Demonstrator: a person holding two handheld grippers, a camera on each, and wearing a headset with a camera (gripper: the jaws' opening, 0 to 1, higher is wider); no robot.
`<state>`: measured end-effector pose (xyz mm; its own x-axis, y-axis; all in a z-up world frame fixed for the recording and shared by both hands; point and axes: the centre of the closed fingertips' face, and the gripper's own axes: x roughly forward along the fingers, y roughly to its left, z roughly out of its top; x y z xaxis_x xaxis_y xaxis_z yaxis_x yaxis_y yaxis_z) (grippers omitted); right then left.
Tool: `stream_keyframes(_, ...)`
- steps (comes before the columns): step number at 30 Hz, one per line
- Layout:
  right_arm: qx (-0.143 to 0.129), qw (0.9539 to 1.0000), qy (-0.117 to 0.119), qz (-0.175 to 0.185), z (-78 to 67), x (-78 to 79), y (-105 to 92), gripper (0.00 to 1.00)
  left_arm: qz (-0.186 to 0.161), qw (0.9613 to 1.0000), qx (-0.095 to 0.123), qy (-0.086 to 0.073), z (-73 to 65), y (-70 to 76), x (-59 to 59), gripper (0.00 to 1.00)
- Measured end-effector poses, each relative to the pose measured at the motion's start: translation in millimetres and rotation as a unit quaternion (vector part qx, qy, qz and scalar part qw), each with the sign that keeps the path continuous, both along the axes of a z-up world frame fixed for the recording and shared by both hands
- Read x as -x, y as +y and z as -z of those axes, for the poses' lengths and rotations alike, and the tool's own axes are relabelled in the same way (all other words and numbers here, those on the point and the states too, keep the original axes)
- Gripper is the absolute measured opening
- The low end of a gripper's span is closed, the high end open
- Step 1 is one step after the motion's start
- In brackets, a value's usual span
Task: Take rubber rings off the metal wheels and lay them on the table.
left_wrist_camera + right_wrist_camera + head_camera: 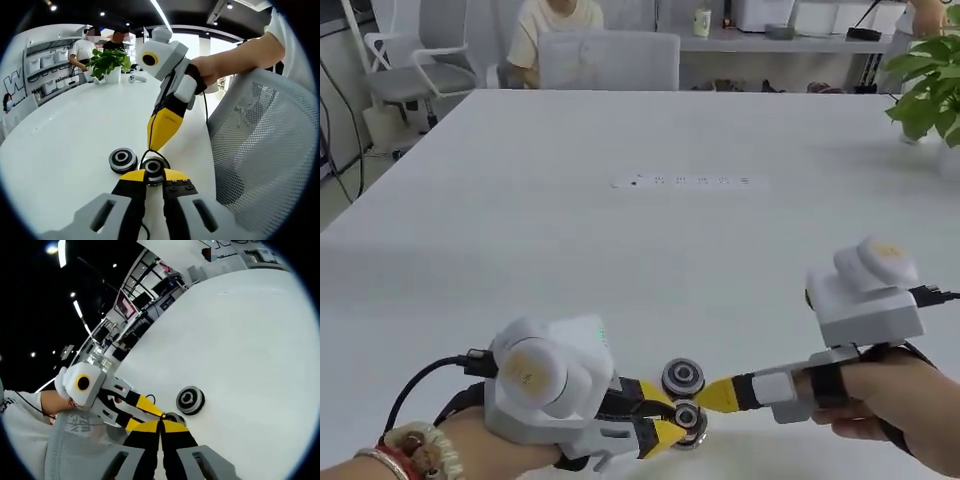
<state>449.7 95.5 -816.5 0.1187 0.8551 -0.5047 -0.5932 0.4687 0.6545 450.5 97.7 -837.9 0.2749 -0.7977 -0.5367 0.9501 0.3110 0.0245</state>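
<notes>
Beyond white table [570,250]: grey chair [420,70], seated person [555,30].

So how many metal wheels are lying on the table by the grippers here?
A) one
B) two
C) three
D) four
B: two wheels sit side by side. The free wheel lies untouched, and the held wheel is clamped in the left gripper, while the shut right gripper appears to pinch its rubber ring.

open table [620,240] past wheels [682,379], plant [928,85] far rt.
</notes>
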Motion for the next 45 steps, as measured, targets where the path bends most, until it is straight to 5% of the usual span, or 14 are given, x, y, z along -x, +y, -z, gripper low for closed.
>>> stream_keyframes(15,-0.031,0.9994,-0.003,-0.018,-14.2,8.6,14.1,0.0,-0.002,1.0,0.001,0.0,0.2,1.0,-2.4,0.03)
stream_keyframes(28,-0.011,0.9999,0.0,0.012,-6.0,-2.3,3.7,0.0,-0.007,0.9999,-0.007,0.008,-2.5,4.1,-5.7,0.05)
stream_keyframes(41,-0.037,0.9991,0.0,0.02,-15.6,-6.0,5.7,0.0,-0.014,0.9998,0.011,0.012,-19.9,8.9,-11.7,0.11)
stream_keyframes(45,-0.044,0.9987,-0.004,0.025,-19.0,-9.5,4.6,0.0,-0.026,0.9992,0.023,0.019,-27.8,10.4,-15.5,0.27)
